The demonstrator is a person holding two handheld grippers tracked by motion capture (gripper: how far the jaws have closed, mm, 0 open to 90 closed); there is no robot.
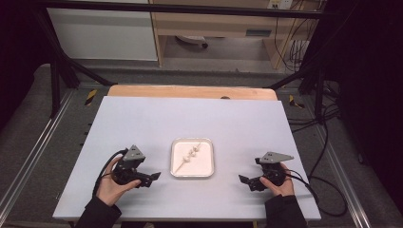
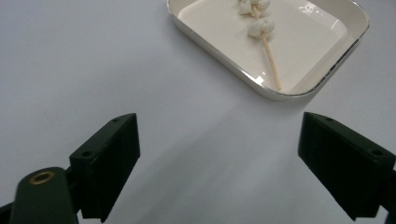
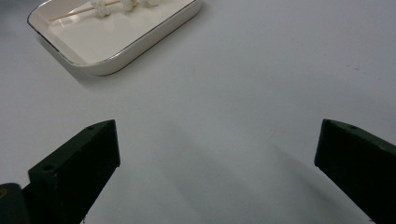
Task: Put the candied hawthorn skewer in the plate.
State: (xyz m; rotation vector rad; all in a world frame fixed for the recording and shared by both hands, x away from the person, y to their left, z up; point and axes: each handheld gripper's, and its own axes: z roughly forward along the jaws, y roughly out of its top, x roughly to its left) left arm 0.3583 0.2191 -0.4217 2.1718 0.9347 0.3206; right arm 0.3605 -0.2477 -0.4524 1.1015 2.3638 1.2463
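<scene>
Two grippers sit at the near edge of the table [image 1: 142, 123], one in each hand. The left gripper [image 1: 153, 177] has its jaws wide apart with nothing between them, over bare tabletop just left of the tray [image 1: 192, 174]. The right gripper [image 1: 245, 181] is likewise spread wide and empty, to the tray's right. Between them, the one white tray holds one skewer [image 1: 190, 157] with three white pieces threaded on it, lying diagonally. No writing can be read.

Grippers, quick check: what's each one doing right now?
Left gripper: open, nothing between its fingers, short of the tray.
Right gripper: open, holding nothing.
</scene>
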